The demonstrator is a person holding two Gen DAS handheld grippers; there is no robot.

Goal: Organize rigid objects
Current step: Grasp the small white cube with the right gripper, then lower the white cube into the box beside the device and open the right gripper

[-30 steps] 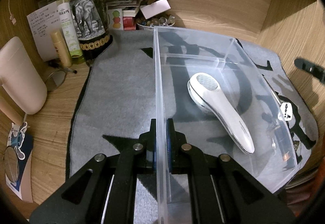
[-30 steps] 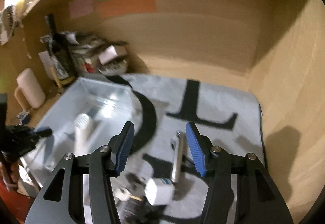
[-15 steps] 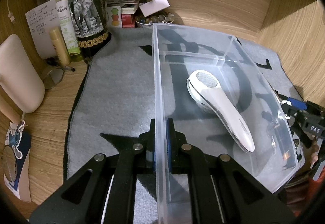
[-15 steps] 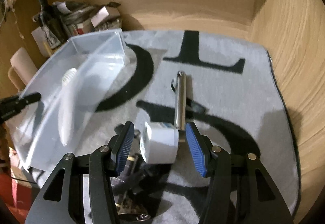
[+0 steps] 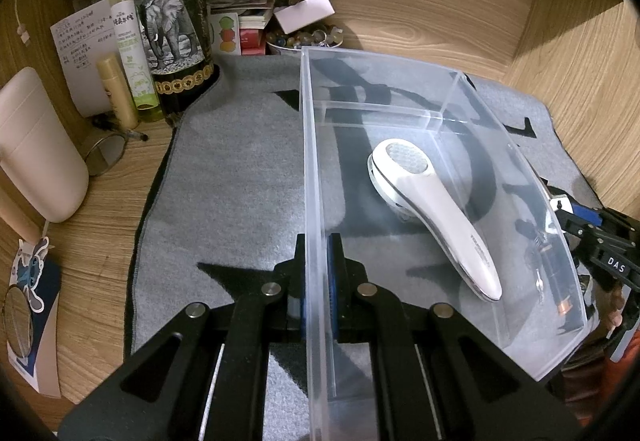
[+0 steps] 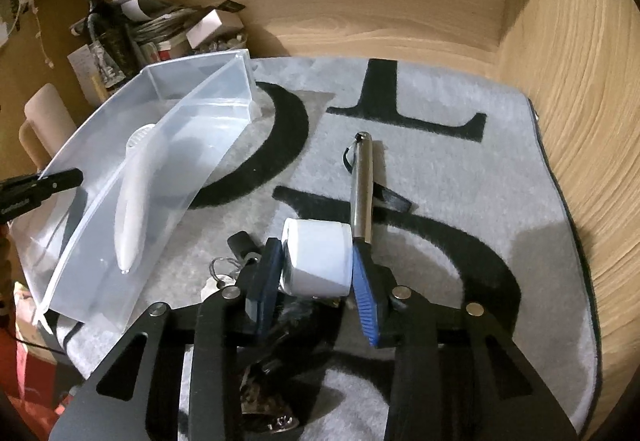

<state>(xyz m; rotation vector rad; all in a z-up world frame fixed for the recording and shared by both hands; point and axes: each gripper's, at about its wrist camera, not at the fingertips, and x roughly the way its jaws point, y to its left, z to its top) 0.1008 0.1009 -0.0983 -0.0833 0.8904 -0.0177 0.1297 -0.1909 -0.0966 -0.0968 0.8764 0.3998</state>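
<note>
The bin [image 5: 400, 81] sits on my grey mat [image 5: 240, 169], its near wall pinched tight in my left tongs [image 5: 319, 273], a white shaver [image 5: 432, 209] inside. Only the right view shows my right tongs [image 6: 316, 261], just closing, clamped on a white cube [image 6: 316, 257], with a steel pen [image 6: 362, 189] at its one o'clock.

A wooden surface [image 5: 100, 209] carries a grey mat [image 6: 460, 169] with black letters. On the mat lie a clear plastic bin [image 5: 516, 169], a metal pen [image 6: 362, 185], a white cube [image 6: 316, 257] and keys [image 6: 224, 269]. Beside the mat stand a dark bottle [image 5: 176, 29] and a cream container [image 5: 36, 145].
</note>
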